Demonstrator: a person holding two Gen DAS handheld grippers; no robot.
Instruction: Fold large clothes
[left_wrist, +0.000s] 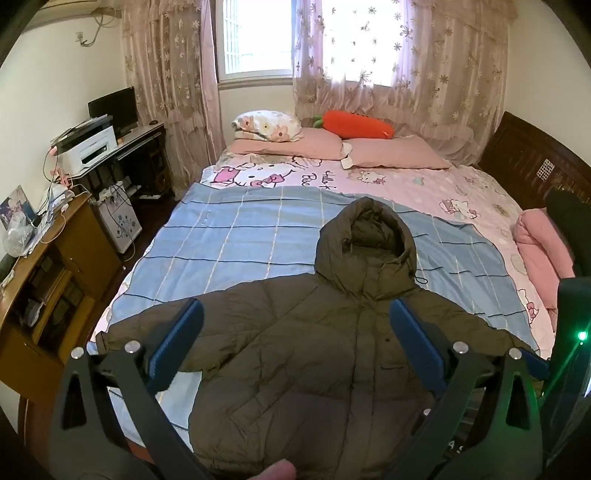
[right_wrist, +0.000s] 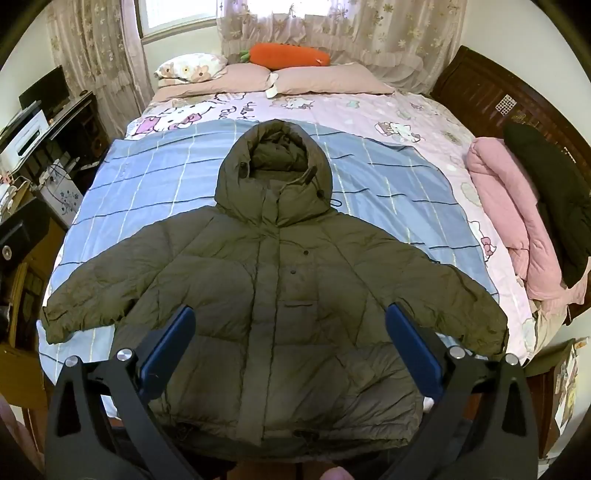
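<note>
An olive-green hooded puffer jacket (left_wrist: 295, 354) lies front up on the bed, hood toward the pillows, both sleeves spread out sideways. It also shows in the right wrist view (right_wrist: 273, 280). My left gripper (left_wrist: 295, 317) is open and empty, held above the jacket's chest. My right gripper (right_wrist: 290, 325) is open and empty, held above the jacket's lower front near the chest pocket (right_wrist: 301, 303). The jacket's hem (right_wrist: 280, 439) hangs at the bed's near edge.
A blue checked blanket (right_wrist: 155, 177) lies under the jacket on a pink cartoon sheet (right_wrist: 369, 110). Pillows (right_wrist: 325, 79) and a carrot plush (right_wrist: 288, 55) lie at the far end. A rolled pink quilt (right_wrist: 506, 218) and dark garment (right_wrist: 554, 192) lie at right. Desks and a printer (left_wrist: 86, 147) stand at left.
</note>
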